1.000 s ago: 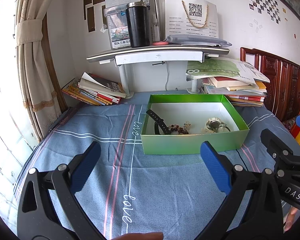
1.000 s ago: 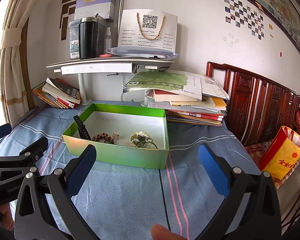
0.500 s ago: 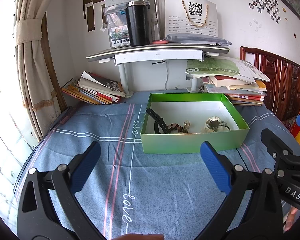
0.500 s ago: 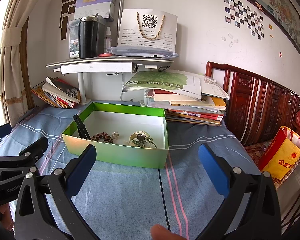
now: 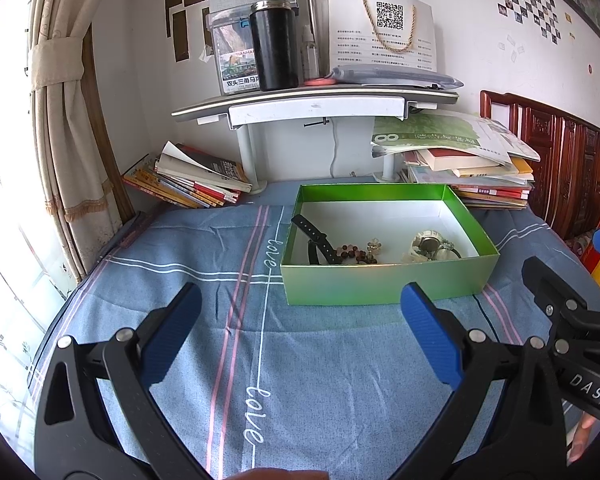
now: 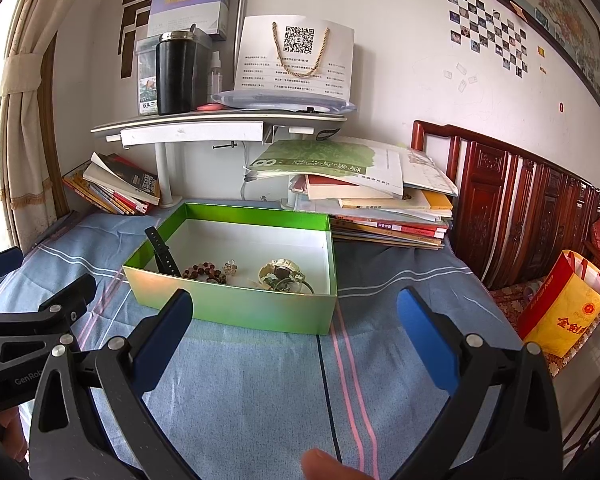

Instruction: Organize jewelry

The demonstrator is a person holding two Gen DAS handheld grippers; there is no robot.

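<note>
A green box with a white floor sits on the blue cloth. Inside lie a black strap leaning on the left wall, a brown bead bracelet, a small clear trinket and a pale watch with rings. My left gripper hangs open in front of the box, nothing between its blue pads. My right gripper is likewise open and empty, just short of the box's near wall. Each gripper shows at the edge of the other's view.
Book stacks lie behind the box at left and right. A white raised shelf holds a black flask and a paper bag. A curtain hangs far left, a carved wooden bedhead and a yellow-red bag are right.
</note>
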